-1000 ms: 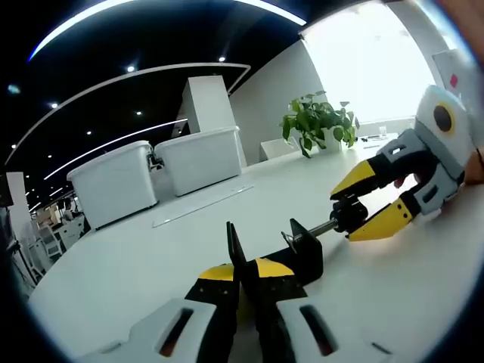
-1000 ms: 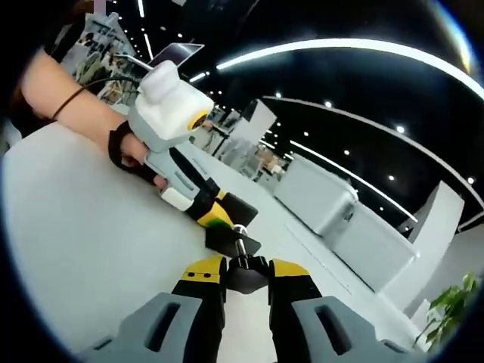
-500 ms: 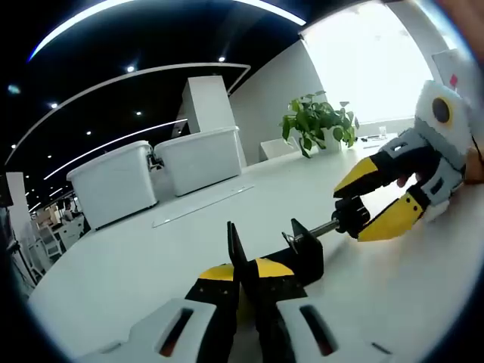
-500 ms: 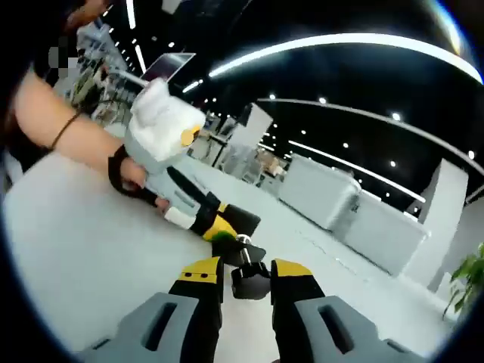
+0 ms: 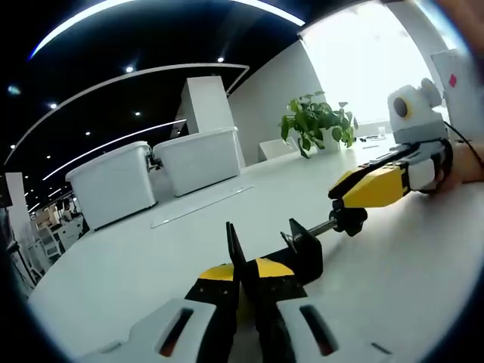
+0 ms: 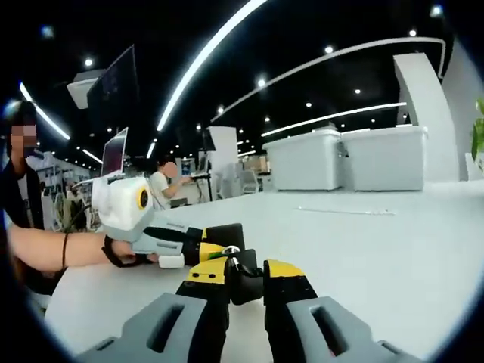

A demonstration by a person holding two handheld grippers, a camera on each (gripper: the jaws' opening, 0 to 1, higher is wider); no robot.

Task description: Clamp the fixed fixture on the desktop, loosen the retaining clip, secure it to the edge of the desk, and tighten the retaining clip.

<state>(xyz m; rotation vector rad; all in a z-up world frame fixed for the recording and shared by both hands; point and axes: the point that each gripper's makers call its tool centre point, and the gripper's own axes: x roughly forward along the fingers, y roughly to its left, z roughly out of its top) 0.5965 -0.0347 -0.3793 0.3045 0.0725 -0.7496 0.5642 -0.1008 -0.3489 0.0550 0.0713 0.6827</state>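
The left gripper pinches the black fixed fixture upright between narrow fingers on the white desk. To its right, the right gripper closes on the screw knob, now rolled over from half a second earlier. If the left grip slackens, the fixture may spin with the knob instead of loosening.

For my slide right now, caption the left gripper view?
Left gripper grips the black clamp on the white desk while the right gripper holds its screw knob.
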